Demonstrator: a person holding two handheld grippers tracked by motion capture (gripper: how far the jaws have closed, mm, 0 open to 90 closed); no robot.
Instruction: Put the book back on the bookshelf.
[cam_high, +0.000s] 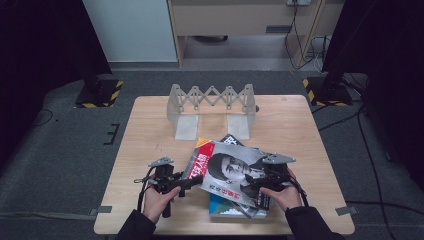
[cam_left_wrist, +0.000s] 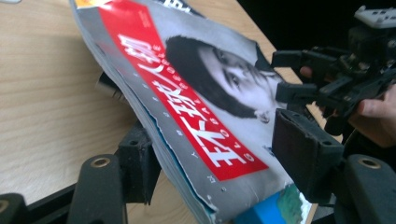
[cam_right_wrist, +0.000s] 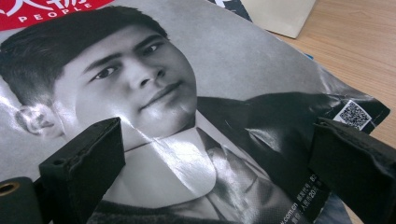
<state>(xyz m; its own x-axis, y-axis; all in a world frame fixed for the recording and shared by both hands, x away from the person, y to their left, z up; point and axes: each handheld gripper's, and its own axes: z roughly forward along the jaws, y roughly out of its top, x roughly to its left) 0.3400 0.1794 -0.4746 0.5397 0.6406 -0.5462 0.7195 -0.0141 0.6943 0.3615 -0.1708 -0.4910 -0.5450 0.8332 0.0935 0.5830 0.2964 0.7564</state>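
Red-banded magazine (cam_left_wrist: 196, 112) between left gripper (cam_left_wrist: 219, 158) fingers

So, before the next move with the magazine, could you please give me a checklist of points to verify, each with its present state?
1. Edge of the magazine between the jaws of the left gripper: ok.
2. Left pads pressing on the magazine: not ok, a gap remains at one jaw.
3. Right gripper over the cover, jaws apart: ok.
4. Right gripper pressing the cover down: cannot tell.
5. Book below lying flat on the table: ok.
6. Folding rack standing apart from the magazine: ok.
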